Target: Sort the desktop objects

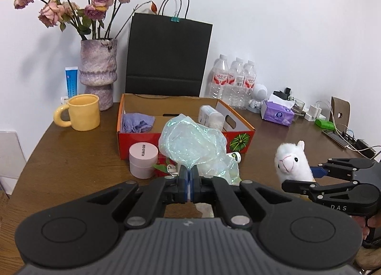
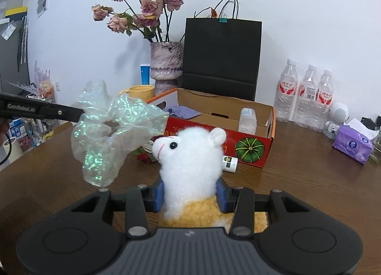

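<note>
Iridescent plastic bag hangs clenched in the left hand-held gripper; the right hand-held gripper grasps a plush alpaca, red cardboard box ahead.

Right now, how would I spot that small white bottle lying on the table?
Find the red cardboard box in the middle of the wooden table, with a green pumpkin picture on its front. The small white bottle lies on its side against that front, beside the pumpkin. Unlike the tall clear water bottles, it is opaque and toppled.

Looked like home or office desk: wooden table, vase of dried roses, water bottles, chargers.
</note>
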`<state>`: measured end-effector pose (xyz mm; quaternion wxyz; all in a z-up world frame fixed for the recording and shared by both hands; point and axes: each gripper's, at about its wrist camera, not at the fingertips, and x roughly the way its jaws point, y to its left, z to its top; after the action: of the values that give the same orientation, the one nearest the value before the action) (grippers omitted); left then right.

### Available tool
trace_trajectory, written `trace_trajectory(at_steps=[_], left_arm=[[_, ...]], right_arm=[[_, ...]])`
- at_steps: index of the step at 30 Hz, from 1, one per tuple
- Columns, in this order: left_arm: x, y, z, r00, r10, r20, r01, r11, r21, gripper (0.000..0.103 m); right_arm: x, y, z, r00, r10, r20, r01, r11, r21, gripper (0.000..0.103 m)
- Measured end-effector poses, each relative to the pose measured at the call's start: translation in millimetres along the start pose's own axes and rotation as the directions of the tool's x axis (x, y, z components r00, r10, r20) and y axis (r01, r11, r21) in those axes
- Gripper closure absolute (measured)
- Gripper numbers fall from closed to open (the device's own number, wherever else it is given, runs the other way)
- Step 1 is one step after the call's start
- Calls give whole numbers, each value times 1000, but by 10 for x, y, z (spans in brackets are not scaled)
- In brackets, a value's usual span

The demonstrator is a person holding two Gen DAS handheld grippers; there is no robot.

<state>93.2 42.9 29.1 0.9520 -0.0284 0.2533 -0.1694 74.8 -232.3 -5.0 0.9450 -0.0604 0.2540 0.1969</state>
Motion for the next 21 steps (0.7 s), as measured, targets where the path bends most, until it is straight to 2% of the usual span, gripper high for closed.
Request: trace_trajectory(at_steps=[21], left_arm=[[-93,-15,155,998,32,53,-32,999,4,101]], right_arm=[[36,-36,153,999,17,30,-18,999,33,62]])
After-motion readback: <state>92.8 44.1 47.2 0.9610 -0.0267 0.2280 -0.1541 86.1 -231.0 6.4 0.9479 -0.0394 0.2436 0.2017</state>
